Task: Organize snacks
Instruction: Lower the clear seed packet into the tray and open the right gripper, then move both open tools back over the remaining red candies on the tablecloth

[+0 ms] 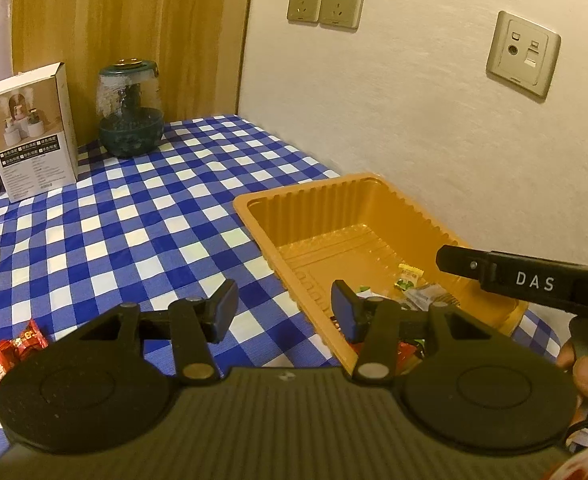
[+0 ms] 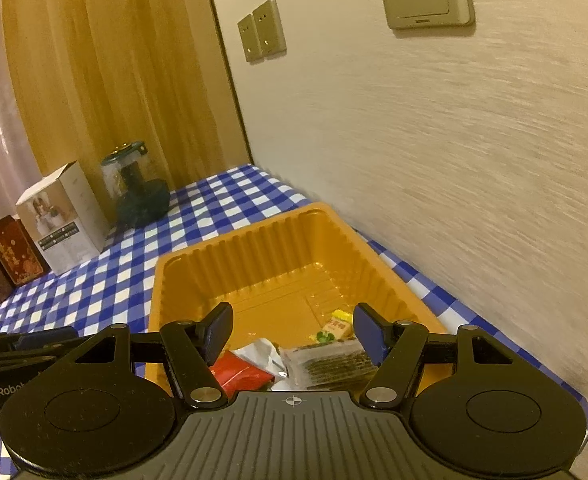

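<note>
An orange plastic tray [image 1: 334, 216] [image 2: 253, 248] stands on the blue checked cloth by the wall. In it lie a red packet [image 2: 239, 374], a silver wrapper [image 2: 263, 356], a dark clear-wrapped bar [image 2: 330, 364] and a small yellow snack [image 2: 338, 326] [image 1: 408, 276]. Red snack packets [image 1: 11, 350] lie on the cloth at the left. My left gripper [image 1: 283, 310] is open and empty over the tray's near left rim. My right gripper [image 2: 291, 330] is open and empty above the snacks in the tray.
A white carton [image 1: 29, 132] [image 2: 63, 220], a dark glass jar [image 1: 131, 112] [image 2: 137, 184] and dark red boxes [image 2: 11, 256] stand at the back left by a wooden panel. The wall with sockets [image 1: 522, 54] runs close along the tray's right side.
</note>
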{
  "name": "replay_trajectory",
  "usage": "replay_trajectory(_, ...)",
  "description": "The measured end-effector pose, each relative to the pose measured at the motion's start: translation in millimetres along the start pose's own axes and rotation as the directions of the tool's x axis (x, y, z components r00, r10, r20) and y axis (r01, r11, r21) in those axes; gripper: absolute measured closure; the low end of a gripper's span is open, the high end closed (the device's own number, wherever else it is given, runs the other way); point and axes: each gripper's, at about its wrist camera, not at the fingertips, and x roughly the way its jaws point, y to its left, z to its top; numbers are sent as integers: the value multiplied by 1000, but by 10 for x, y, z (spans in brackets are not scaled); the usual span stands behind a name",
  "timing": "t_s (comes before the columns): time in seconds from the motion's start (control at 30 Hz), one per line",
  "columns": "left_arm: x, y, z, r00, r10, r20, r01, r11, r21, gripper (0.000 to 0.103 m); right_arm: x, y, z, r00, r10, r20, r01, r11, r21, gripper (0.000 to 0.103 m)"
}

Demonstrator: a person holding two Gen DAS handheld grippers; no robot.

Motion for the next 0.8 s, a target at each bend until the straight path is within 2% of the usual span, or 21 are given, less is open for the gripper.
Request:
replay_trajectory(0.27, -71, 106, -28, 1000, 20, -1, -20, 1000, -6, 49, 3, 135, -2, 1000, 13, 6, -12, 999, -33, 36)
replay_trajectory(0.4, -149, 218, -44, 999, 45, 6, -45, 999, -20, 39, -3, 258, -7, 1000, 29, 10, -29, 998, -53, 36)
replay_trajectory(0.6, -312, 479, -77, 994, 105, 22, -104, 993, -48, 26, -10, 543, -40, 997, 72, 13, -70, 991, -110, 36)
replay_trajectory(0.8, -550, 871, -137, 978, 204, 32, -200, 975, -93, 16, -20, 872, -98, 992, 125, 20, -119, 978, -172, 36)
